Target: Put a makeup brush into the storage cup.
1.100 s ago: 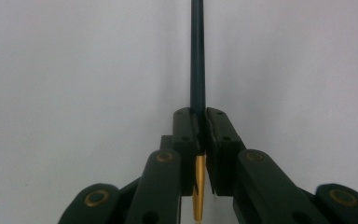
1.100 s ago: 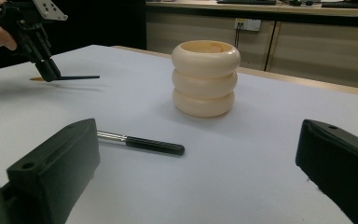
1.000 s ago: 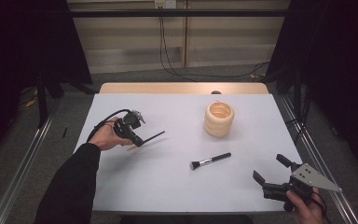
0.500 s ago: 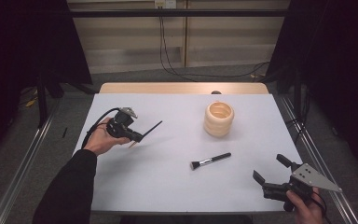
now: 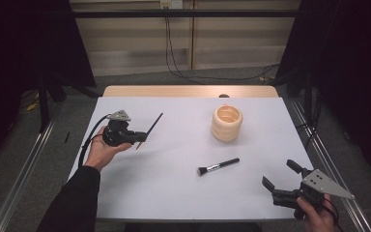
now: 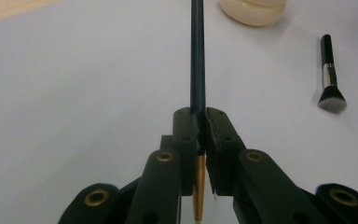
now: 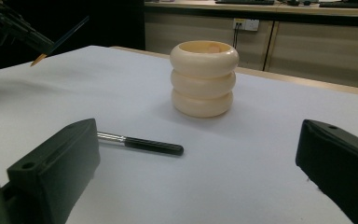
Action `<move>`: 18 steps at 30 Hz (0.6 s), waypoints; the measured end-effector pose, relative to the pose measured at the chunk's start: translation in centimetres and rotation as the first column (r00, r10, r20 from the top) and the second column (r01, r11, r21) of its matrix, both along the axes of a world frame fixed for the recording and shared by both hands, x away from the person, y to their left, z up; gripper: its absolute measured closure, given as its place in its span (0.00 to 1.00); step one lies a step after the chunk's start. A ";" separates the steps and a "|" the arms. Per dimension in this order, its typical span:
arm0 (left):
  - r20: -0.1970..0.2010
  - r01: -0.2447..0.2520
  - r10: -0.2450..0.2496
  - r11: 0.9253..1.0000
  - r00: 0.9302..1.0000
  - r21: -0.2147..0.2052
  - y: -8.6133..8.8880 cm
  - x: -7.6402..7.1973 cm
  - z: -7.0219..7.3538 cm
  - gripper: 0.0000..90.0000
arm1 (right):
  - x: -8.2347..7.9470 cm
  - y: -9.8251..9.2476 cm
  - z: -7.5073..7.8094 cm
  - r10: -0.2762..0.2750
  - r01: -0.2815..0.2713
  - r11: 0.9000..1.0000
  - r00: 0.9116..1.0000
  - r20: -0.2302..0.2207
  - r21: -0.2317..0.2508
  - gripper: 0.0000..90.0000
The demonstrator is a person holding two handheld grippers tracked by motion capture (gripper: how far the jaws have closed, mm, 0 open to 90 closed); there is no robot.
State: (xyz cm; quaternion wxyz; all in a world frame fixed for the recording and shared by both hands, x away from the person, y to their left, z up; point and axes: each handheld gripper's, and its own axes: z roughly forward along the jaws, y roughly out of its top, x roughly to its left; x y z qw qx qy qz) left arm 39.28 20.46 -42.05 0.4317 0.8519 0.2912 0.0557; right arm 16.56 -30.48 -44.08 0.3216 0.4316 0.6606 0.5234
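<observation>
My left gripper (image 5: pixel 139 137) is held above the left part of the white table (image 5: pixel 174 193), shut on a thin brush (image 5: pixel 152 124) with a dark handle and a gold end. The handle slants up and to the right. In the left gripper view the jaws (image 6: pixel 200 122) clamp the thin brush (image 6: pixel 197 56) near its gold part. A short makeup brush (image 5: pixel 218 166) with black bristles lies flat at the table's middle. My right gripper (image 5: pixel 280 175) stands open at the front right, nothing between its jaws. The right gripper view shows the makeup brush (image 7: pixel 144 143) just ahead of them.
A cream ribbed cup (image 5: pixel 227 123) stands upright at the back right of centre, open at the top, also in the right gripper view (image 7: pixel 204 79). A wooden strip runs along the table's far edge. Metal rails flank both sides. A cable trails from the left gripper.
My left gripper has drawn back to the left and tilted the thin brush from nearly level to pointing up and right. The right gripper has stayed put.
</observation>
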 end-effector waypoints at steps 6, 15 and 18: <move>0.050 -0.042 0.046 0.995 0.998 -0.086 0.3 -0.6 0.2 0.93 | 0.0 0.0 0.0 -0.003 0.003 1.000 1.000 0.002 -0.002 0.00; 0.123 -0.066 0.094 0.974 0.988 -0.218 0.4 -1.5 0.7 0.93 | 0.0 0.0 0.0 -0.004 0.004 1.000 1.000 0.007 -0.003 0.00; 0.146 -0.072 0.113 0.963 0.983 -0.260 0.6 -1.9 0.8 0.93 | 0.0 0.0 0.0 -0.008 0.008 1.000 1.000 0.006 0.002 0.00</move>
